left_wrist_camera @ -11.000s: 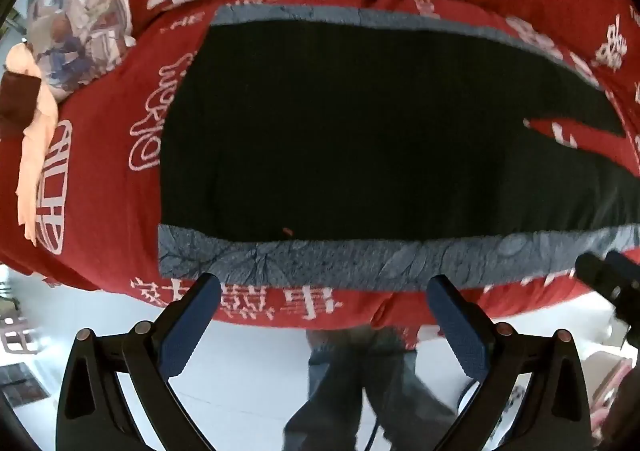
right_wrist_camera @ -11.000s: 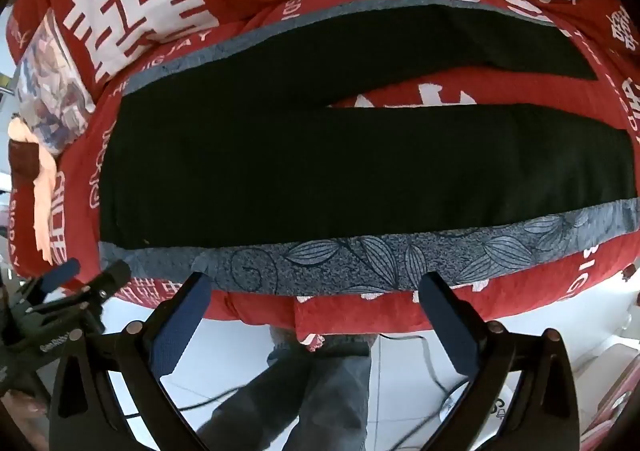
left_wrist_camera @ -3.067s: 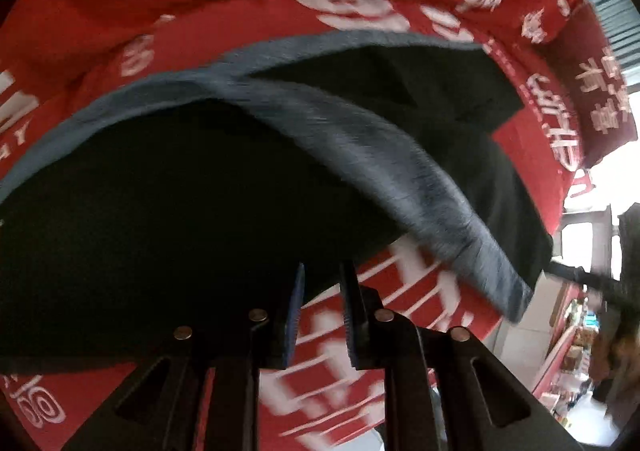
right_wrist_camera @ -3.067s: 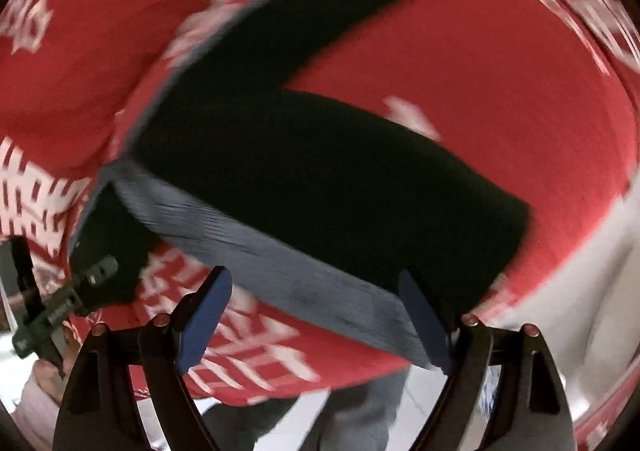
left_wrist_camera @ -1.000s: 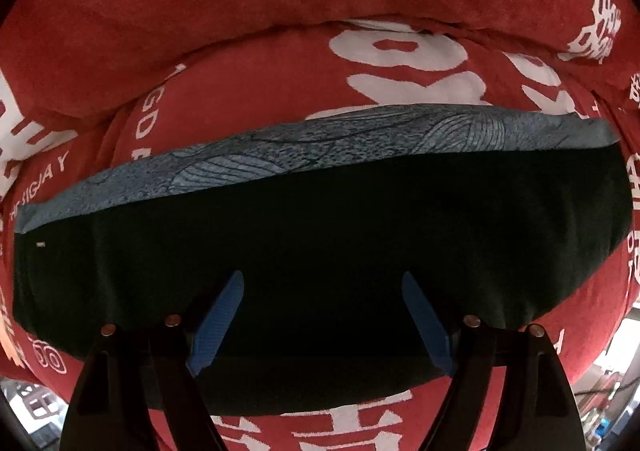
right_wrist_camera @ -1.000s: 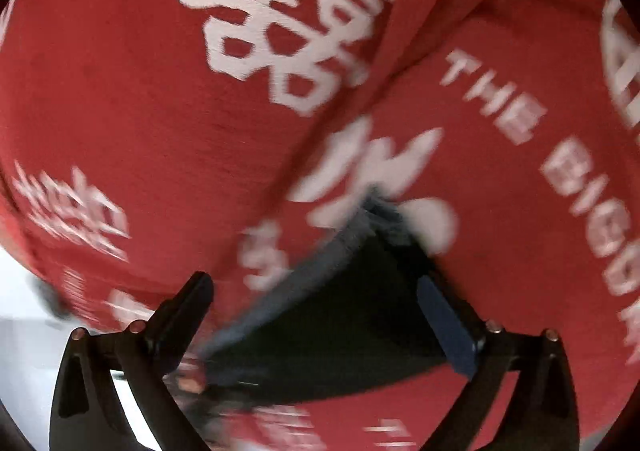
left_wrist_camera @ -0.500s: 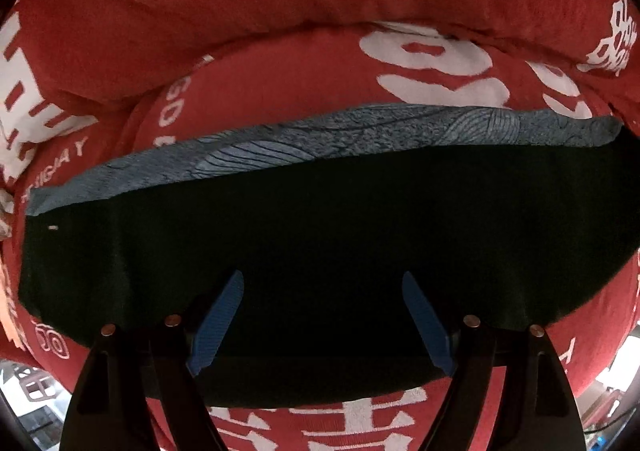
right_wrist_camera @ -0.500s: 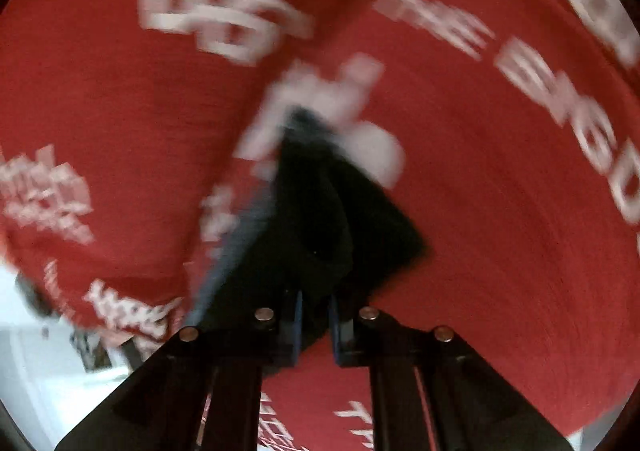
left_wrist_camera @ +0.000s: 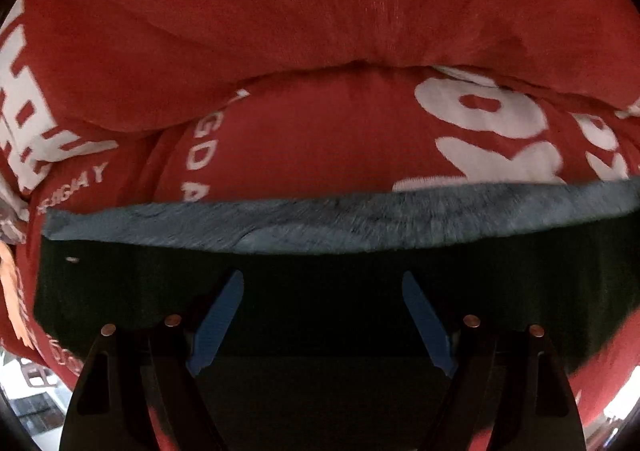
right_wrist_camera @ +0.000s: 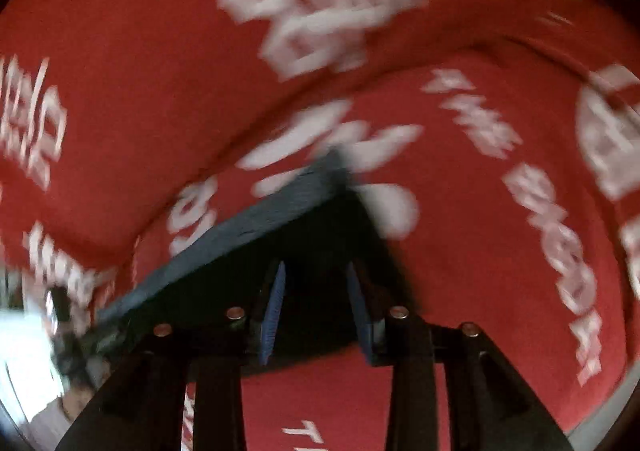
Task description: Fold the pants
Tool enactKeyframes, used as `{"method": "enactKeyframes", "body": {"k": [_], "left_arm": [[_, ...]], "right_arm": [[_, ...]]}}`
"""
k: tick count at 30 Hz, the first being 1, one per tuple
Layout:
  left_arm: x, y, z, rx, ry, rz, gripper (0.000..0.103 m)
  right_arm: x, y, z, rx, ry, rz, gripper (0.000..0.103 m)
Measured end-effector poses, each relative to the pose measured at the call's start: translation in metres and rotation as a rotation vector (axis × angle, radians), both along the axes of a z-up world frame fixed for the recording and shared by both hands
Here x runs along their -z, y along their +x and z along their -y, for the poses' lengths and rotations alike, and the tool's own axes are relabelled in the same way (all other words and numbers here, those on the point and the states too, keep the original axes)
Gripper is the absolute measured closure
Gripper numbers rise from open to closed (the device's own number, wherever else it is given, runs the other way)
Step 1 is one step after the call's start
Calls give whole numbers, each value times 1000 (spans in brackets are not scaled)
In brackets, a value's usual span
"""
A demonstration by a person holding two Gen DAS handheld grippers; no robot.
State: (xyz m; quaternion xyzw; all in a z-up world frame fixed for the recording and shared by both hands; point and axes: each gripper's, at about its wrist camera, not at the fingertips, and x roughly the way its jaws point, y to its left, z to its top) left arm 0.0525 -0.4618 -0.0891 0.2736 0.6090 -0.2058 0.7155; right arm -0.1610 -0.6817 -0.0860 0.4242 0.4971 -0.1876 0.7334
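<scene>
Presently catalogued, item by item.

Pants (left_wrist_camera: 320, 291): black, with a grey patterned side band (left_wrist_camera: 320, 223); lay flat across the red printed blanket (left_wrist_camera: 320, 139), apparently doubled leg upon leg, since only one band edge showed on the far side. Placed so, presumably, to give a straight long strip ready for folding end to end.

Left gripper (left_wrist_camera: 320, 315): spread wide, blue pads (left_wrist_camera: 218, 315) well apart, nothing held between them. Hovered low over the near edge of the black cloth; contact with the fabric not determinable. Positioned, by judgement, near the waist end to pin or steady it.

Right gripper (right_wrist_camera: 316, 303): parted only narrowly. Set at the leg-end corner of the pants (right_wrist_camera: 320, 219), black cloth visible between and beyond the pads; whether any fabric was pinched could not be told, the view being blurred by motion. Held at that corner, in all likelihood, to carry the hem over toward the waist.

Backrest cushion (left_wrist_camera: 320, 11): red, rose behind the blanket, clear of the garment.

Task status, by judgement: lengthwise fold done; crosswise fold not yet made.
</scene>
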Motion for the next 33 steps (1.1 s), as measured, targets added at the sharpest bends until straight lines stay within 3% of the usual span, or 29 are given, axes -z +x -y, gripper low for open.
{"method": "enactKeyframes", "body": {"k": [1, 3, 4, 6, 8, 9, 10, 13, 15, 17, 21, 26, 27, 28, 30, 33], "left_arm": [[8, 4, 2, -7, 13, 7, 19], [16, 14, 7, -45, 12, 82, 0], [16, 19, 7, -55, 10, 92, 0], [15, 36, 0, -75, 11, 95, 0], [10, 52, -15, -96, 48, 119, 0], [4, 60, -27, -112, 44, 114, 0], [-3, 67, -39, -127, 30, 108, 0], [-24, 78, -82, -135, 28, 126, 0], [-35, 84, -119, -124, 49, 142, 0], [-37, 88, -150, -121, 74, 151, 0], [-32, 106, -221, -152, 108, 175, 0], [-3, 135, -305, -240, 137, 134, 0], [4, 138, -315, -250, 125, 108, 0], [8, 140, -327, -262, 63, 78, 0], [8, 140, -330, -244, 33, 73, 0], [10, 139, -329, -209, 15, 75, 0]], "right_arm": [[9, 13, -3, -24, 7, -8, 66], [35, 36, -6, -49, 1, -51, 66], [47, 45, -5, -56, -13, -83, 69], [43, 50, -1, -43, -105, -55, 69], [39, 54, 9, -16, -190, -149, 69], [35, 51, 12, 10, -185, -155, 68], [31, 47, 13, 27, -158, -145, 68], [16, 40, -16, -17, 40, -2, 62], [9, 40, -54, -58, 164, 89, 52], [8, 48, -109, -120, 307, 176, 48], [34, 79, -225, -226, 571, 204, 48], [76, 119, -322, -201, 677, 209, 48], [83, 125, -331, -183, 682, 211, 48], [89, 129, -340, -164, 679, 201, 48], [102, 134, -348, -117, 688, 185, 48], [95, 140, -359, -83, 685, 206, 47]]}}
